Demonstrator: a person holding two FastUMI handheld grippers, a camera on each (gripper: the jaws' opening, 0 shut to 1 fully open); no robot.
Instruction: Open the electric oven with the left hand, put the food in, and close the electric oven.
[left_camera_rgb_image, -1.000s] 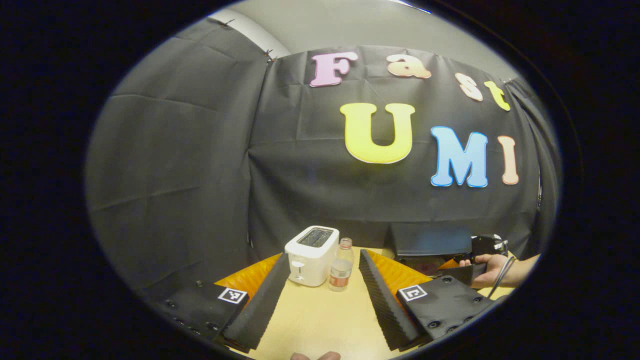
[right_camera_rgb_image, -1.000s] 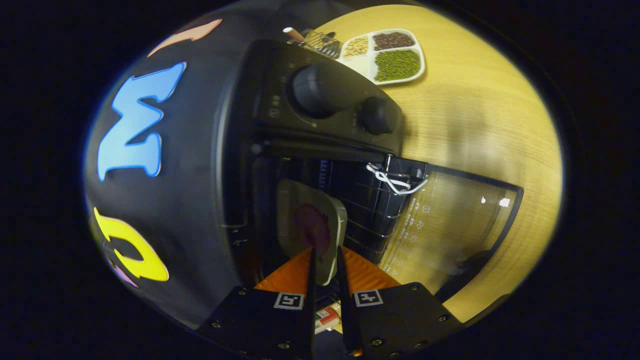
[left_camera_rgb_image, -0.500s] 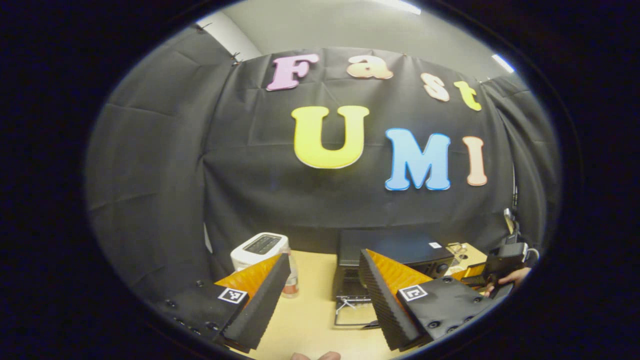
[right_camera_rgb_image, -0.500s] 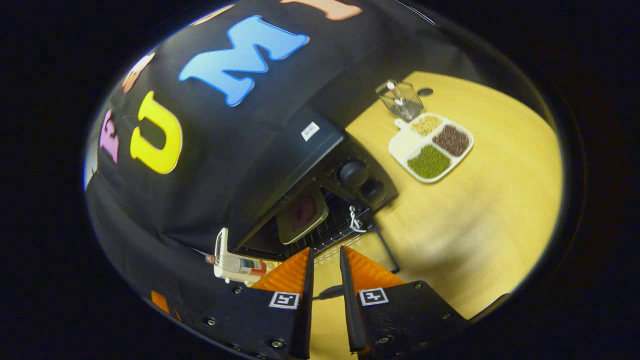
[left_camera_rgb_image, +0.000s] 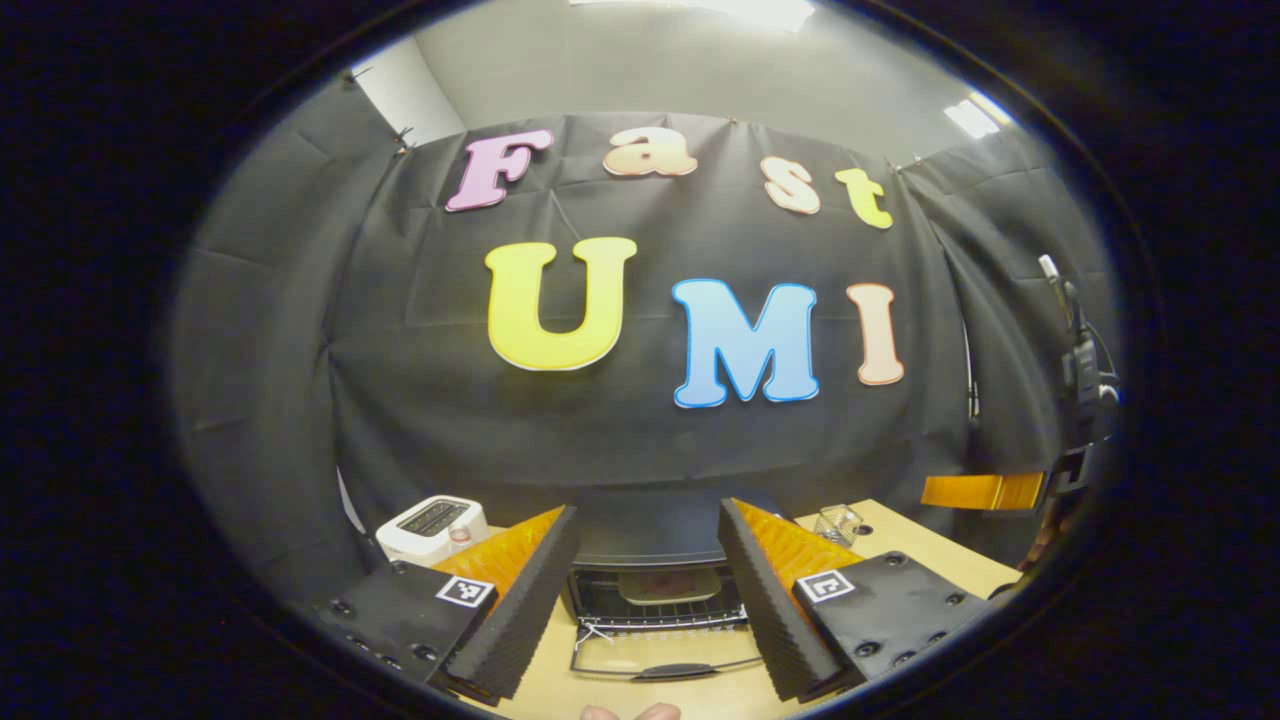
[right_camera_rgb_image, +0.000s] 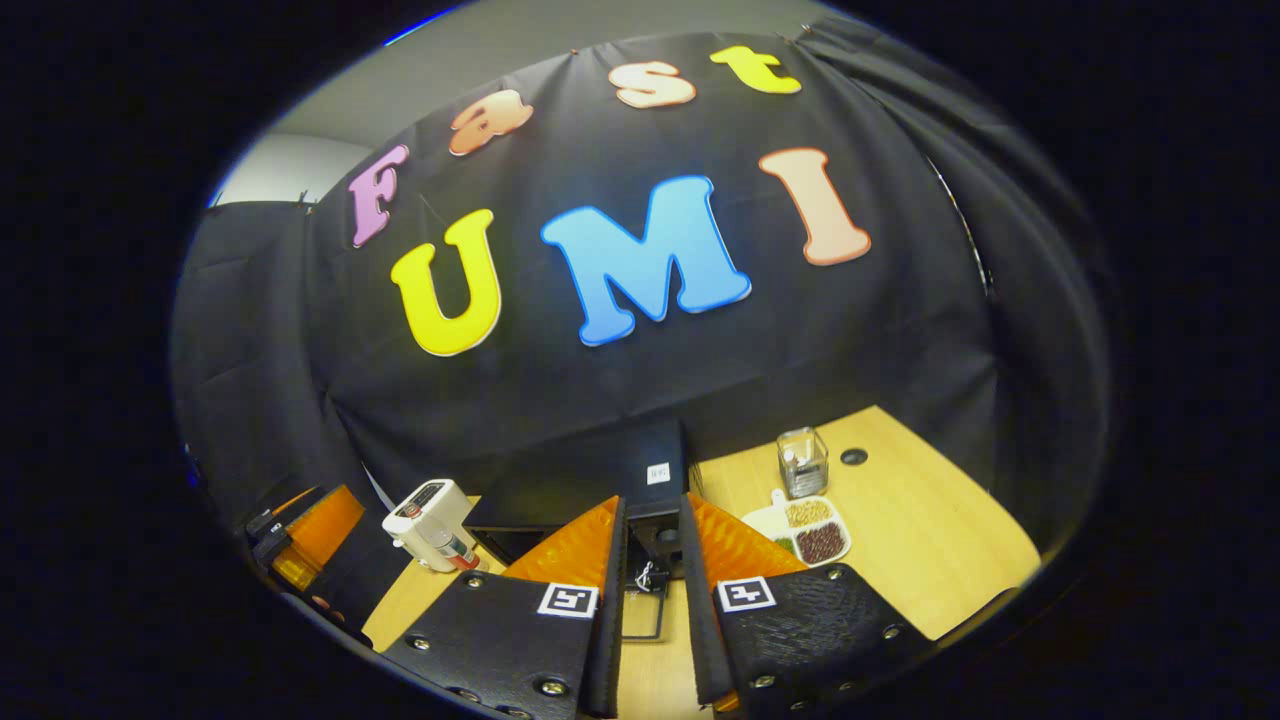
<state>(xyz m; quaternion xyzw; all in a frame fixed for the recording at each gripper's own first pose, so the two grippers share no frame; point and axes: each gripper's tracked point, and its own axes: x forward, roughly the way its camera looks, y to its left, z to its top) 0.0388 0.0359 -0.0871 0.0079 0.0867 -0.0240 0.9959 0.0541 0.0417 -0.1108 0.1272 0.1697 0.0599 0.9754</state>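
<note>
The oven (left_camera_rgb_image: 655, 560) stands on the counter (left_camera_rgb_image: 930, 545) against the booth wall, with its door (left_camera_rgb_image: 665, 660) folded down flat in front of it. In the left gripper view, a plate of food (left_camera_rgb_image: 668, 585) rests on the rack inside the cavity. Judged from this, loading is complete and the step in hand is closing the door.

The left gripper (left_camera_rgb_image: 650, 600) hangs in front of the oven with its fingers spread wide and nothing between them. The open door lies between and below the fingers, apart from both. In the right gripper view, the right gripper (right_camera_rgb_image: 650, 600) hangs in front of the oven with its fingers pressed close together, a narrow gap between them, and holds nothing.

The next move calls for the left gripper to drop to the door's front edge, get under or around the handle (left_camera_rgb_image: 672, 671), and swing the door up until it meets the oven face. The door is low on the counter, so the approach must be shallow.

A toaster (left_camera_rgb_image: 432, 525) stands to the left of the oven, and a sectioned tray (right_camera_rgb_image: 808, 532) lies to its right, both apart from the door's path.
</note>
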